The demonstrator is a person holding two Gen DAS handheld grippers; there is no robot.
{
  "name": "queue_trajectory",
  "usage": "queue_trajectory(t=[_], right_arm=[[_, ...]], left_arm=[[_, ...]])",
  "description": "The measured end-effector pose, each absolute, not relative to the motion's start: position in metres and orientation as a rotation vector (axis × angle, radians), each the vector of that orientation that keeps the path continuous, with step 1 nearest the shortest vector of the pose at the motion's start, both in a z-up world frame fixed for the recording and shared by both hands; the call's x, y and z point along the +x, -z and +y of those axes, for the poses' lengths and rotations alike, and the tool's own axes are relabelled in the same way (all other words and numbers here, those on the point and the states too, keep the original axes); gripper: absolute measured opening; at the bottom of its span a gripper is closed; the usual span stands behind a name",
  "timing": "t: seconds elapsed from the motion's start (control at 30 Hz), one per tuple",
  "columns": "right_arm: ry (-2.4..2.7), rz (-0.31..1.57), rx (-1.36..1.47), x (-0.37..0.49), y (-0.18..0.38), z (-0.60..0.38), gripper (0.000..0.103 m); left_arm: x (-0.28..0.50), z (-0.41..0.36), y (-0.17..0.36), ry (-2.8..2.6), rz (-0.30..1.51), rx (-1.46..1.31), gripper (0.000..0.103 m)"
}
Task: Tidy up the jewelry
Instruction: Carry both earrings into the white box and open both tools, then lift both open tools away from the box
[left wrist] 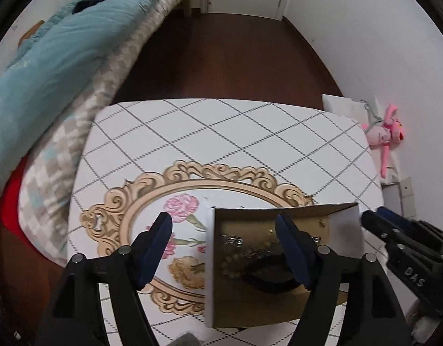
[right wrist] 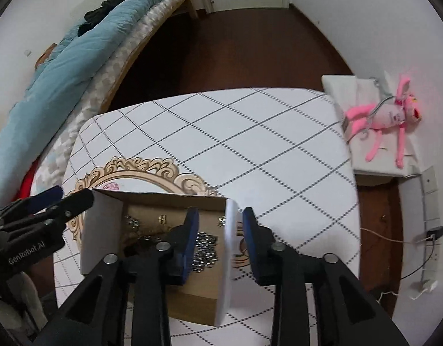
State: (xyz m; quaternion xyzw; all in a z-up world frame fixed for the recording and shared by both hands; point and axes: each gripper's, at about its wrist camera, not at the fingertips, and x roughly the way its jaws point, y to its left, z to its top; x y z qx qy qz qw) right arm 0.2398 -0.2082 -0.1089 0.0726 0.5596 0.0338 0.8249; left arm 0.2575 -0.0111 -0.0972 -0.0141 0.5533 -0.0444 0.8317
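On the tabletop (left wrist: 250, 132), the open box (left wrist: 282, 262) is sitting with jewelry (right wrist: 205, 252) inside. You are straddling its side walls with your left claw (left wrist: 225, 248) and right claw (right wrist: 220, 243), both wide and empty. Squeeze slowly so it stays level.

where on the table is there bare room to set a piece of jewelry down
The far half of the white diamond-checked tabletop is bare, bordered by the open cardboard jewelry box and the far edge. It is crowded near the box: the left gripper straddles its left wall, the right gripper its right wall.
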Motion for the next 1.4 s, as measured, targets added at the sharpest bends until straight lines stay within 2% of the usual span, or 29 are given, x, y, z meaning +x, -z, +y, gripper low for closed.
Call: queue_trajectory(t=[0.03, 0.07, 0.1, 0.13, 0.2, 0.37, 0.43, 0.77, 1.0, 1.07, 1.1, 1.13, 1.27, 1.4], right_arm=[[-0.049, 1.19, 0.137, 0.238, 0.108, -0.208, 0.051], [-0.037, 1.186, 0.119, 0.236, 0.108, -0.208, 0.059], [-0.027, 1.186, 0.104, 0.235, 0.108, -0.208, 0.077], [-0.003, 1.192, 0.07, 0.233, 0.109, -0.206, 0.093], [0.013, 1.2, 0.036, 0.229, 0.111, -0.202, 0.099], [0.04, 1.204, -0.002, 0.218, 0.109, -0.195, 0.099], [0.045, 1.193, -0.002, 0.215, 0.103, -0.192, 0.103], [0.025, 1.117, 0.051, 0.162, 0.07, -0.182, 0.103], [-0.059, 1.12, 0.125, 0.114, 0.105, -0.161, 0.101], [-0.11, 1.147, 0.156, 0.11, 0.124, -0.152, 0.089], [-0.129, 1.163, 0.163, 0.11, 0.133, -0.147, 0.077], [-0.141, 1.176, 0.165, 0.111, 0.14, -0.141, 0.071], [-0.175, 1.194, 0.149, 0.114, 0.167, -0.12, 0.067], [-0.191, 1.196, 0.132, 0.116, 0.183, -0.106, 0.057]], left_arm=[[0.256, -0.01, 0.096, 0.082, 1.163, -0.015, 0.082], [0.254, -0.01, 0.096, 0.073, 1.155, -0.004, 0.097], [0.253, -0.009, 0.096, 0.064, 1.147, 0.005, 0.103], [0.25, -0.009, 0.096, 0.052, 1.134, 0.014, 0.103], [0.244, -0.008, 0.097, 0.035, 1.118, 0.032, 0.103], [0.235, -0.006, 0.098, 0.023, 1.114, 0.037, 0.103], [0.231, -0.004, 0.094, 0.021, 1.112, 0.03, 0.103], [0.182, 0.014, 0.075, -0.005, 1.074, 0.019, 0.103], [0.124, 0.043, 0.127, -0.096, 1.171, 0.012, 0.103], [0.115, 0.048, 0.147, -0.105, 1.21, 0.017, 0.103], [0.112, 0.05, 0.157, -0.106, 1.231, 0.015, 0.103], [0.109, 0.053, 0.17, -0.113, 1.256, 0.011, 0.103], [0.1, 0.061, 0.196, -0.147, 1.296, 0.015, 0.103], [0.095, 0.069, 0.206, -0.154, 1.288, -0.009, 0.103]])
